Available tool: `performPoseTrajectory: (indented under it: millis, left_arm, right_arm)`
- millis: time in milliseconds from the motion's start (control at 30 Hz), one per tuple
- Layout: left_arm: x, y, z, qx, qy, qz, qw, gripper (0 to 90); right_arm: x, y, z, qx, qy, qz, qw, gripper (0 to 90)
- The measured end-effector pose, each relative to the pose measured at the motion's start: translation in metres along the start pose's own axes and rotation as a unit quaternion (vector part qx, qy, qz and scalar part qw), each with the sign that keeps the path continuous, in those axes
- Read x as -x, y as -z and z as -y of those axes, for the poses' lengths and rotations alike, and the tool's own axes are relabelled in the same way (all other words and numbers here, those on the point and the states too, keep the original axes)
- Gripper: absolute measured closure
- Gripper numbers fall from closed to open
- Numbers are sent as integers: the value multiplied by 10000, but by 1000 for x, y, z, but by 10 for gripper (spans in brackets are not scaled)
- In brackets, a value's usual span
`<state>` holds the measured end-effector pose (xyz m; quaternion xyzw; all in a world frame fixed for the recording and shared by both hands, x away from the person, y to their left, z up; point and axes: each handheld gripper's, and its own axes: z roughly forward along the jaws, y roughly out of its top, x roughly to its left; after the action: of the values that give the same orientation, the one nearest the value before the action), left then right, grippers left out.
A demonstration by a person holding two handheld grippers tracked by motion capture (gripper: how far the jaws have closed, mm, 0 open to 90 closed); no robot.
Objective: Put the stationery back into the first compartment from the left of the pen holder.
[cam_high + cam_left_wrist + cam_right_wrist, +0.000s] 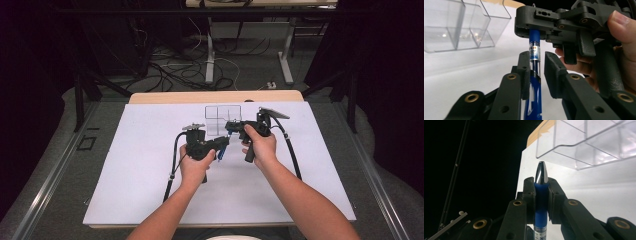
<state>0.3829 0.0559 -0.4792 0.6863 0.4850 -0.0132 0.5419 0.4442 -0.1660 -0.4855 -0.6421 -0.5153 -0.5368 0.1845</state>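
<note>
A blue pen (534,51) with a silver tip (541,171) hangs in the air between my two grippers, above the white mat (150,175). My right gripper (541,181) is shut on the pen's blue grip section, just below the tip. My left gripper (537,56) stands open around the pen's barrel: one jaw touches it and the other is a little apart. In the high view the left gripper (223,144) and the right gripper (231,127) meet nose to nose at the mat's middle, with the pen (220,154) poking down between them.
A clear plastic organiser (222,119) with several compartments stands just behind the grippers on the mat. The wooden table edge (215,96) runs behind it. Black cables trail from both grippers across the mat. Dark floor and table legs lie beyond.
</note>
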Motion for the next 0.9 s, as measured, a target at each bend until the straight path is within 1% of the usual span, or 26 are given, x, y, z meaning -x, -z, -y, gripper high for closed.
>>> performPoseTrajectory:
  millis: [33, 100, 133, 167, 200, 233, 267, 300, 333, 367, 400, 433, 500, 533, 567, 600, 667, 733, 767, 800, 867, 900]
  left_arm:
    - [0, 3, -1, -11, -10, 9, 10000, 715]
    - [-1, 6, -2, 104, -51, -67, 9999, 680]
    - [-1, 9, -3, 93, -58, -68, 9999, 664]
    - [-2, 11, -4, 103, -81, -88, 9999, 647]
    - [-2, 12, -4, 148, -99, -109, 9998, 634]
    - [-3, 15, -4, 152, -91, -126, 9998, 619]
    - [-3, 17, -5, 150, -101, -129, 9998, 603]
    - [-4, 18, -5, 220, -123, -165, 9995, 591]
    - [-4, 19, -5, 229, -117, -175, 9995, 578]
    - [-5, 21, -5, 243, -124, -193, 9994, 563]
    - [-5, 22, -5, 306, -132, -226, 9992, 546]
    - [-6, 24, -5, 288, -134, -238, 9992, 529]
    - [-7, 26, -5, 305, -157, -380, 9987, 491]
    - [-8, 28, -5, 296, -227, -469, 9982, 482]
    - [-10, 29, -4, 345, -225, -526, 9978, 467]
    - [-11, 31, -4, 360, -217, -572, 9975, 456]
    - [-15, 35, -3, 388, -236, -635, 9970, 443]
    - [-20, 40, -2, 405, -263, -726, 9962, 425]
    - [-21, 42, -1, 471, -258, -798, 9954, 414]
    - [-24, 44, 0, 463, -292, -834, 9950, 405]
    - [-30, 49, 2, 427, -355, -896, 9944, 379]
    - [-32, 50, 3, 424, -349, -935, 9941, 368]
  right_arm:
    - [-3, -2, 0, -41, 22, 0, 10000, 795]
    - [-10, -6, -1, -86, 102, 45, 9999, 795]
    - [-13, -8, -1, -79, 116, 44, 9999, 795]
    - [-16, -10, -1, -126, 226, 48, 9997, 795]
    - [-19, -13, -1, -75, 278, 99, 9995, 795]
    - [-22, -15, -1, -133, 338, 100, 9993, 795]
    - [-25, -18, 0, -77, 389, 123, 9991, 795]
    - [-28, -20, 0, -134, 417, 156, 9989, 796]
    - [-30, -22, 0, -116, 430, 168, 9989, 796]
    - [-31, -24, 0, -148, 495, 162, 9985, 796]
    - [-34, -26, 0, -147, 517, 196, 9984, 796]
    - [-35, -27, 0, -192, 514, 196, 9983, 796]
    - [-38, -31, 0, -187, 635, 242, 9975, 796]
    - [-40, -32, -1, -212, 621, 262, 9975, 796]
    - [-41, -33, -1, -201, 636, 269, 9974, 796]
    - [-42, -34, -2, -162, 639, 284, 9974, 796]
    - [-44, -35, -3, -168, 752, 318, 9965, 796]
    - [-47, -36, -5, -100, 727, 367, 9966, 796]
    - [-48, -36, -7, -91, 801, 367, 9961, 796]
    - [-50, -36, -8, -134, 757, 374, 9963, 796]
    - [-51, -37, -10, -92, 841, 439, 9954, 796]
    - [-51, -38, -11, 3, 897, 458, 9949, 796]
